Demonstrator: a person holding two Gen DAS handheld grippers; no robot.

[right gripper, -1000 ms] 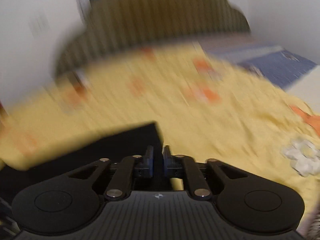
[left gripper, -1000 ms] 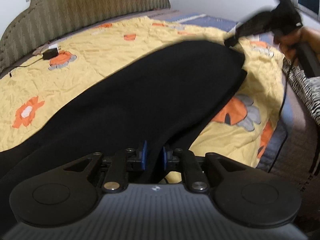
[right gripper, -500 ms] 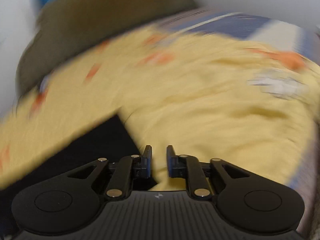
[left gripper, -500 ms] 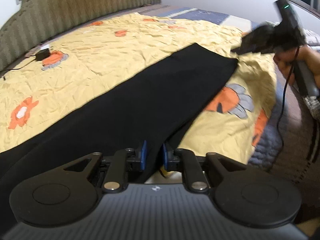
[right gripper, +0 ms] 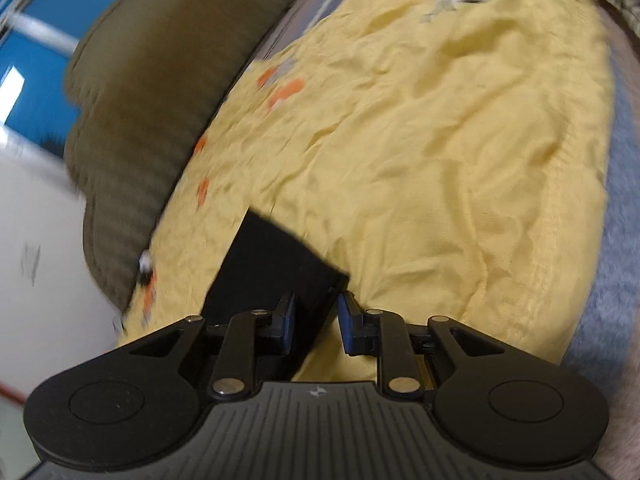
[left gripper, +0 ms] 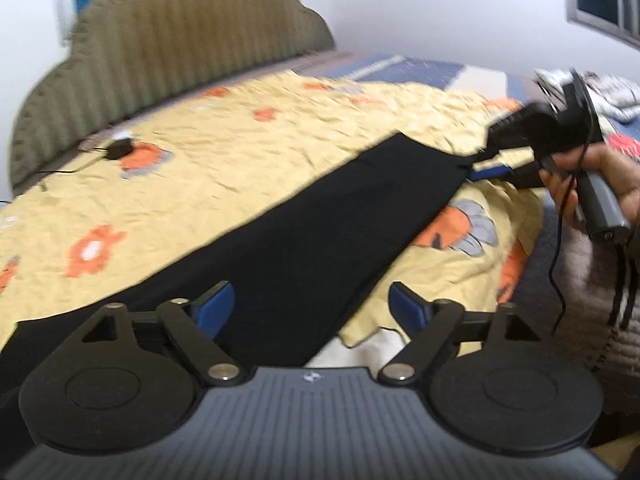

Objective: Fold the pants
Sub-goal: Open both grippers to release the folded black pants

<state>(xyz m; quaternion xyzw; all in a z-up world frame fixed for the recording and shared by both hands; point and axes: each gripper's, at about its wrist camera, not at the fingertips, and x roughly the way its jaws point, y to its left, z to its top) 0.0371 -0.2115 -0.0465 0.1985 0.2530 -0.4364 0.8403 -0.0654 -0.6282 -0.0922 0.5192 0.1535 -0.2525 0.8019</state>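
Observation:
Black pants [left gripper: 320, 232] lie flat in a long strip on the yellow flowered bedspread [left gripper: 200, 184]. My left gripper [left gripper: 310, 306] is open wide, its blue pads above the near end of the pants, holding nothing. My right gripper [right gripper: 314, 318] is open at the far hem corner of the pants [right gripper: 276, 264], with the cloth's edge between the jaws but not pinched. The right gripper also shows in the left wrist view [left gripper: 490, 160], held by a hand at the far end of the pants.
A padded olive headboard [left gripper: 180, 52] runs along the far side of the bed. A small black charger with cable [left gripper: 120, 148] lies on the bedspread near it. The bed's edge [left gripper: 532, 280] drops off to the right, with a blue blanket [right gripper: 616, 240] beneath.
Both grippers have opened and let go of the pants, which now lie flat on the bed. The right gripper has tilted and dropped lower at the hem.

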